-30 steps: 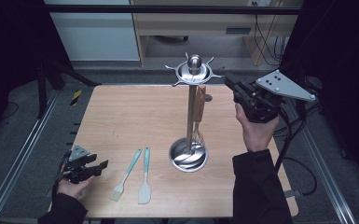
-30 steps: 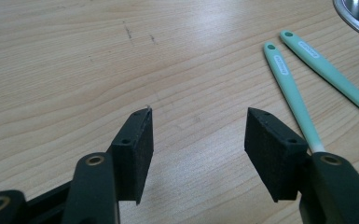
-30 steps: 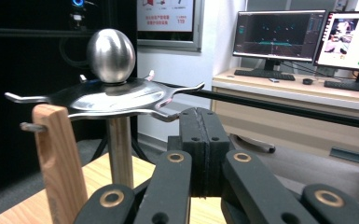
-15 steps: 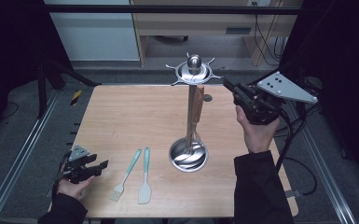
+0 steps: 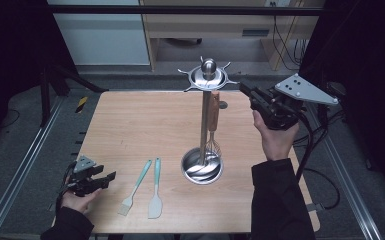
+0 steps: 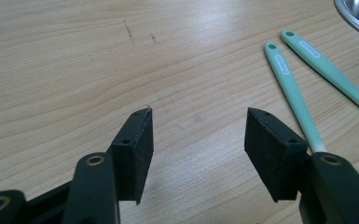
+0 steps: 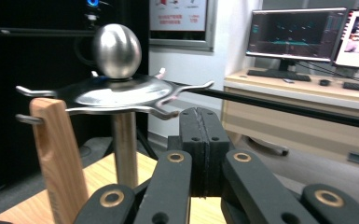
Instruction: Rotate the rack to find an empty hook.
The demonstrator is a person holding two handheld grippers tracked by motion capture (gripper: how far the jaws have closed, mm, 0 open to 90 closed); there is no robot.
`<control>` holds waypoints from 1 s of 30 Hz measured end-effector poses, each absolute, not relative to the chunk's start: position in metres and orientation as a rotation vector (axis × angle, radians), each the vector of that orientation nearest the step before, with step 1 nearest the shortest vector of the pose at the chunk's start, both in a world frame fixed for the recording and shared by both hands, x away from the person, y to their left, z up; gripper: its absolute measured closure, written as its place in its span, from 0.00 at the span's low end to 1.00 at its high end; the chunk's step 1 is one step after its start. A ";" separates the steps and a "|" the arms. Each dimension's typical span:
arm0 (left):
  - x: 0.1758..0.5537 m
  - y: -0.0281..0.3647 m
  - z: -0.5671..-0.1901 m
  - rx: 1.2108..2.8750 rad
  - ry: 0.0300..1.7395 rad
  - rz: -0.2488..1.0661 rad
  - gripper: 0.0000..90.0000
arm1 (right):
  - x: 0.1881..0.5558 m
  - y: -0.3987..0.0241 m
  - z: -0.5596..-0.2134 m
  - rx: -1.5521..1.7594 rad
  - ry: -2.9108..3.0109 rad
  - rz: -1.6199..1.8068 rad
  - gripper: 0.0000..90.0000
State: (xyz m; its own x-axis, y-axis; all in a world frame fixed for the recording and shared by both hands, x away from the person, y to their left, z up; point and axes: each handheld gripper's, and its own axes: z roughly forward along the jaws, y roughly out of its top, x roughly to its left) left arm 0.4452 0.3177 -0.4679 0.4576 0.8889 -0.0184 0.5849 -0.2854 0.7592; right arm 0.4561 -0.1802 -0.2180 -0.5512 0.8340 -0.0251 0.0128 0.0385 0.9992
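Your left gripper (image 5: 99, 178) sits low at the near left corner of the surface (image 5: 140, 125), close to its left and near edges, with its jaws spread wide and nothing between them. In the left gripper view the pads (image 6: 137, 149) frame bare wood, and open surface stretches far ahead of them. Just right of that gripper lie two mint-handled tools side by side: a brush (image 5: 136, 186) and a spatula (image 5: 155, 190), handles pointing far, heads toward the near edge. They are near your left gripper but apart from it.

Your right gripper (image 5: 247, 92) is raised at the far right, near the surface's far edge, jaws pressed together and holding nothing. It points left at the top disc of the utensil stand (image 5: 208, 79), close beside its hooks; you cannot tell whether it touches them. A whisk with a wooden handle (image 5: 213, 111) hangs from a hook on the stand, wires down over the round metal base (image 5: 202, 169). The middle and far left of the surface are free
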 end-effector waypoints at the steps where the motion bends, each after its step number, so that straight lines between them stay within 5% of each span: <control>1: 0.445 0.318 -0.468 1.993 1.226 0.542 0.47 | 0.456 -0.180 -0.218 0.859 1.660 1.590 1.00; 30: 0.445 0.317 -0.468 1.999 1.227 0.542 0.46 | 0.423 -0.150 -0.223 0.671 1.726 1.636 1.00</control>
